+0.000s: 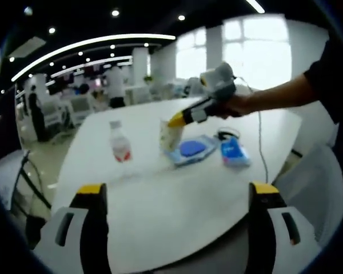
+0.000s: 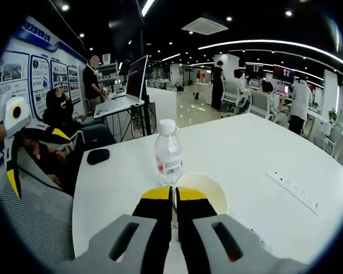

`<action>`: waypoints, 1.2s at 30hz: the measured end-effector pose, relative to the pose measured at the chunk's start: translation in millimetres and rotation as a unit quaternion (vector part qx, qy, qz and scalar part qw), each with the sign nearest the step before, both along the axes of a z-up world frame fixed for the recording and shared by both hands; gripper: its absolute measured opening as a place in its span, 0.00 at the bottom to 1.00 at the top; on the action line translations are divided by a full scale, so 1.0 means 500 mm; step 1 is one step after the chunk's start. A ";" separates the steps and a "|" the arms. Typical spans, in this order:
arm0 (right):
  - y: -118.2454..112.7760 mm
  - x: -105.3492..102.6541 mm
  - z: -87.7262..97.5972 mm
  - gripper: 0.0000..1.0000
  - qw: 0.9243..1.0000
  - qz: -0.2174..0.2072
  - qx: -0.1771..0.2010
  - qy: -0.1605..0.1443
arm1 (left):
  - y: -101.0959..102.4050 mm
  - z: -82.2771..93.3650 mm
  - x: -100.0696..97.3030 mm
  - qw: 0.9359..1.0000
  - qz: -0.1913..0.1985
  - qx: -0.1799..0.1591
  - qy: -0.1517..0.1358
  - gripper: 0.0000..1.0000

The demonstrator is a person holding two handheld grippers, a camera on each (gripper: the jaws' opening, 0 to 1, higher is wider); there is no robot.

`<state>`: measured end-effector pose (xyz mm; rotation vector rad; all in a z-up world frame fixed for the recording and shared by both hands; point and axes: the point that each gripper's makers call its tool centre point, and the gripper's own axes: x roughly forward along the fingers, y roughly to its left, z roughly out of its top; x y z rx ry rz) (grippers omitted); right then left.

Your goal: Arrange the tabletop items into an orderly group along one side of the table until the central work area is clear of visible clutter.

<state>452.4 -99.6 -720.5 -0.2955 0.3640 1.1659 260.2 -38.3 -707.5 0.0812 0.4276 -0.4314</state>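
The right gripper (image 2: 172, 197) is clenched on the near rim of a paper cup (image 2: 203, 194), pale cream, thin-walled and light, which I judge would crush easily, so a gentle rim pinch suits it. It stands mid-table beside a clear water bottle (image 2: 168, 154) with a red label. The left gripper (image 1: 177, 191) hangs released over the table's (image 1: 177, 211) near edge.

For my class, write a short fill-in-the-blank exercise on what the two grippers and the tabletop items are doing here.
1. The right gripper is shut on the rim of the paper ____.
2. The left gripper has its jaws ____.
3. The water bottle stands ____ on the white table.
4. The bottle's cap is ____.

Missing words: cup; open; upright; white
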 end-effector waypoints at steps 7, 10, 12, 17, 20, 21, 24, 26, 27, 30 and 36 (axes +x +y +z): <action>0.006 0.016 -0.015 0.01 1.000 0.004 -0.018 -0.024 | 0.004 -0.024 -0.010 1.000 0.005 -0.005 0.004 1.00; 0.009 0.023 -0.019 0.01 0.999 0.001 -0.022 -0.035 | 0.009 -0.019 -0.006 0.999 0.020 -0.036 0.006 1.00; 0.011 0.028 -0.024 0.01 0.999 -0.002 -0.024 -0.035 | 0.015 0.000 0.005 0.999 0.021 -0.020 -0.036 1.00; 0.021 0.039 -0.031 0.01 0.999 -0.004 -0.025 -0.041 | 0.004 -0.006 -0.001 0.999 0.014 -0.038 -0.021 1.00; 0.030 0.042 -0.039 0.01 0.998 0.000 -0.033 -0.048 | 0.002 -0.010 -0.003 0.999 0.008 -0.028 -0.021 1.00; 0.033 0.043 -0.045 0.01 0.998 0.002 -0.039 -0.050 | 0.001 -0.008 -0.002 0.999 0.005 -0.027 -0.026 1.00; 0.040 0.048 -0.050 0.01 0.998 0.003 -0.045 -0.052 | 0.000 -0.008 -0.002 0.999 0.006 -0.033 -0.024 1.00; 0.046 0.051 -0.052 0.01 0.997 0.003 -0.047 -0.054 | 0.000 -0.010 -0.002 0.999 0.006 -0.031 -0.022 1.00; 0.050 0.053 -0.054 0.01 0.997 0.005 -0.049 -0.056 | 0.000 -0.010 -0.002 0.999 0.005 -0.029 -0.024 1.00; 0.059 0.056 -0.060 0.01 0.997 0.010 -0.055 -0.061 | 0.001 -0.008 0.000 0.999 0.007 -0.036 -0.025 1.00; 0.075 0.064 -0.088 0.01 0.994 0.020 -0.075 -0.071 | 0.001 -0.013 -0.001 0.999 0.007 -0.032 -0.021 1.00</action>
